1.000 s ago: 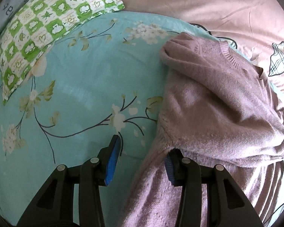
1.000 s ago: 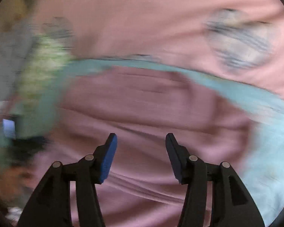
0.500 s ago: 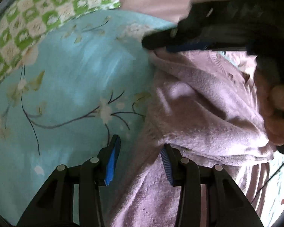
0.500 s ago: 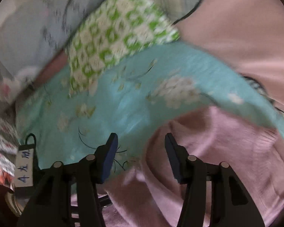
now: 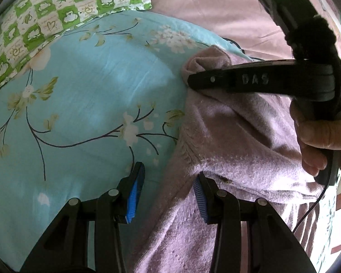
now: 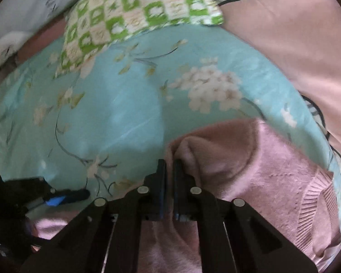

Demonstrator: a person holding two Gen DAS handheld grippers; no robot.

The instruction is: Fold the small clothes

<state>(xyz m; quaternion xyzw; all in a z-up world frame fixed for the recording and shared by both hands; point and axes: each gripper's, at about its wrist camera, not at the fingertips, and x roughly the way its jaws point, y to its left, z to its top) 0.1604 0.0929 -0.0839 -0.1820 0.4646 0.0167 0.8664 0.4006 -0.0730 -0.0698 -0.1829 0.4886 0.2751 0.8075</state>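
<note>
Right claw (image 6: pixel 168 166) is clenched on a folded corner of the pink sweater (image 6: pixel 272 182). Left claw (image 5: pixel 168 182) sits spread at the sweater's near edge, one finger on the knit, gripping nothing. Sweater lies rumpled on the teal floral bedsheet (image 5: pixel 91 95), green checkered pillow (image 5: pixel 56 11) behind.

On my left wrist feed, the right gripper (image 5: pixel 193 80) carries the letters "DAS", hand-marked in pale strokes on the side of its black finger arm (image 5: pixel 254 79). On my right wrist feed, dark printed lettering runs across the grey cloth (image 6: pixel 34 2) at the upper left; blur and the frame edge leave it unreadable. I find no other legible text, number or brand in either feed.
</note>
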